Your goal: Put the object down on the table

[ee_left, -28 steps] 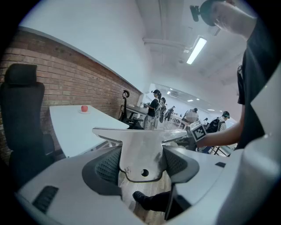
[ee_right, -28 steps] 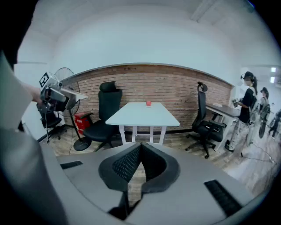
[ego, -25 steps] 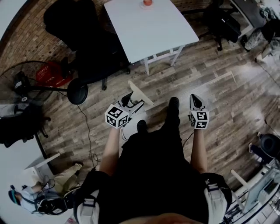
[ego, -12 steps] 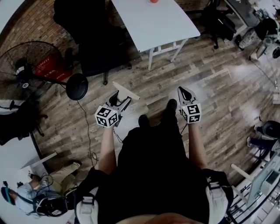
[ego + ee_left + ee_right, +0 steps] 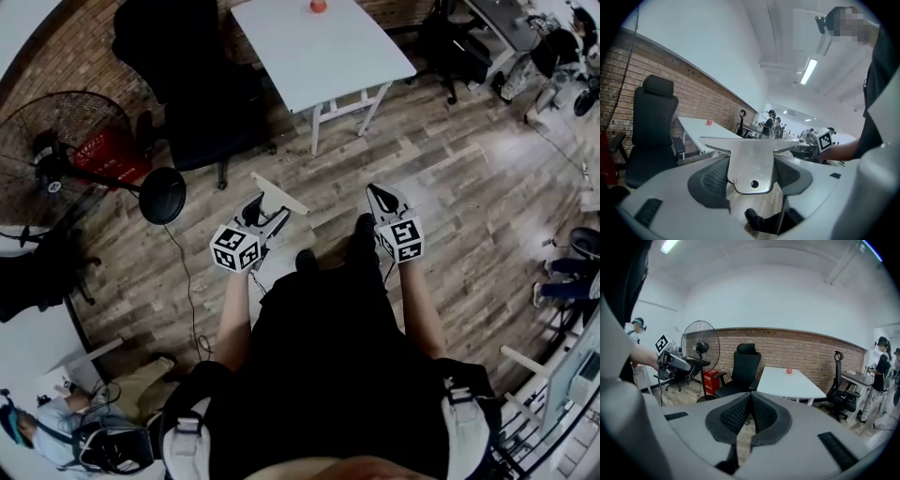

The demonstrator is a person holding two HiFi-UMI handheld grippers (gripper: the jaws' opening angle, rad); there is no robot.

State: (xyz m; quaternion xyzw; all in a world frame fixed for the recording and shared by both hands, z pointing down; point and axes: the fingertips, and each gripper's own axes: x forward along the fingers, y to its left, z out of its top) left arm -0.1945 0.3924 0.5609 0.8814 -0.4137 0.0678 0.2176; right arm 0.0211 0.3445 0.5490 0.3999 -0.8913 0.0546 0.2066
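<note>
My left gripper (image 5: 263,212) is shut on a flat silver metal plate (image 5: 278,194), T-shaped with a small hole, held at about waist height over the wooden floor. In the left gripper view the metal plate (image 5: 750,154) stands between the dark ribbed pads (image 5: 710,180) and its crossbar spreads beyond them. My right gripper (image 5: 380,197) is shut with nothing in it; its pads (image 5: 736,414) meet. The white table (image 5: 319,56) stands ahead of both grippers, with a small red object (image 5: 318,7) at its far end.
A black office chair (image 5: 183,66) stands left of the table, with a floor fan (image 5: 56,141) and a red crate (image 5: 111,155) further left. Another chair (image 5: 455,47) is at the right. A person (image 5: 56,436) sits at the lower left.
Both grippers have drifted a little, the right one to the left and forward. The plate stays in the left gripper. The table sits about the same distance ahead.
</note>
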